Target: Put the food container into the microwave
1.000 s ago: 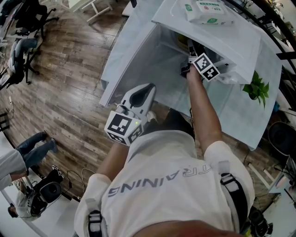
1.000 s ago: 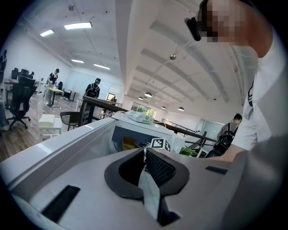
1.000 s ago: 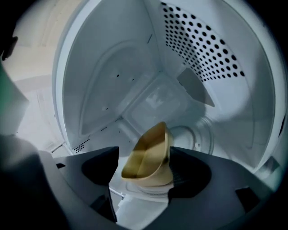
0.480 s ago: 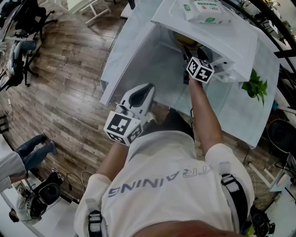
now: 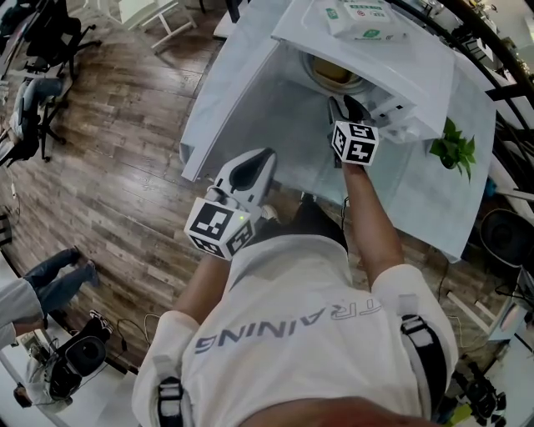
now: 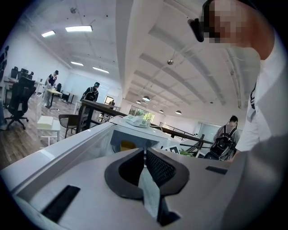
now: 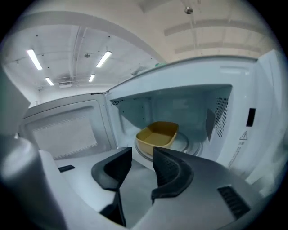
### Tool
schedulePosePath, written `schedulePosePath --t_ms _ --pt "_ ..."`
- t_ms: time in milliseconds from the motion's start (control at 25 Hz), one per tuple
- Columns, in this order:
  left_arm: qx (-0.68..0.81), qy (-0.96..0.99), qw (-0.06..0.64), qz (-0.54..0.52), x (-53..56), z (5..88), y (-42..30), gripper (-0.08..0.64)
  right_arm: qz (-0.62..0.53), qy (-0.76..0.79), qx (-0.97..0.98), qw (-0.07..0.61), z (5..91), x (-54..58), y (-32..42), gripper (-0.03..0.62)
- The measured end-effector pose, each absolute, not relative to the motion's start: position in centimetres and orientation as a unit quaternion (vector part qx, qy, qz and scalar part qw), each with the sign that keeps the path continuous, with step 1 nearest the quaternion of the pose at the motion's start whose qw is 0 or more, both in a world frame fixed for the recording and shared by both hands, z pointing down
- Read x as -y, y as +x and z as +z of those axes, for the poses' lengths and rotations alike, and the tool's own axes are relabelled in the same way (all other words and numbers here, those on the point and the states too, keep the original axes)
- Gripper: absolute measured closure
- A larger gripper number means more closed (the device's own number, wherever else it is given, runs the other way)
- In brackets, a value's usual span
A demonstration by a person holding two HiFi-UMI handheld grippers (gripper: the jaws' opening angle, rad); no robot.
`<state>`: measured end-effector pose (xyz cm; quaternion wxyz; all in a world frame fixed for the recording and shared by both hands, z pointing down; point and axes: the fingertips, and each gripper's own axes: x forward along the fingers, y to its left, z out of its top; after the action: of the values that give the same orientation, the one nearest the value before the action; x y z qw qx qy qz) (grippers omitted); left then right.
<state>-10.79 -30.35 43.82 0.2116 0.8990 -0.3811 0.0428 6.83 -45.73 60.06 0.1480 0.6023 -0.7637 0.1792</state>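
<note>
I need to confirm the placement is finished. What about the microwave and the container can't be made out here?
- Food container: head view, microwave roof hides most of it.
- Warning label: right gripper view, print too small to read.
- Turntable: right gripper view, the container covers part of it.
- Packet on top: head view, print too small.

Wipes pack (image 5: 360, 18); green plant (image 5: 451, 148) at white table (image 5: 421, 190) edge; office chairs (image 5: 33, 100) on wood floor (image 5: 125, 167).

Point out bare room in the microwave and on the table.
Free: the turntable right of the container, toward the perforated wall; the table right of the microwave, by the plant. Crowded: the microwave top, under the wipes pack.
</note>
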Motion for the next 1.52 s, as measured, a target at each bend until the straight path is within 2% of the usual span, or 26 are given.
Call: schedulePosePath --t_ms 280,480,1120,1520 --pt "0.369 0.907 0.203 0.027 28.5 42.6 -11.1 0.515 0.138 0.593 0.78 0.147 55.6 39.6 5.8 0.508" --pt "0.352 0.916 0.191 0.024 26.7 42.1 -10.7 0.515 0.115 0.59 0.79 0.122 51.2 35.2 5.3 0.558" --pt "0.316 0.938 0.144 0.004 23.5 39.0 -9.2 0.515 0.054 0.613 0.788 0.033 37.6 22.9 6.0 0.569" --pt "0.304 0.942 0.14 -0.004 23.3 37.9 -8.2 0.515 0.066 0.618 0.783 0.022 37.4 22.3 6.6 0.569"
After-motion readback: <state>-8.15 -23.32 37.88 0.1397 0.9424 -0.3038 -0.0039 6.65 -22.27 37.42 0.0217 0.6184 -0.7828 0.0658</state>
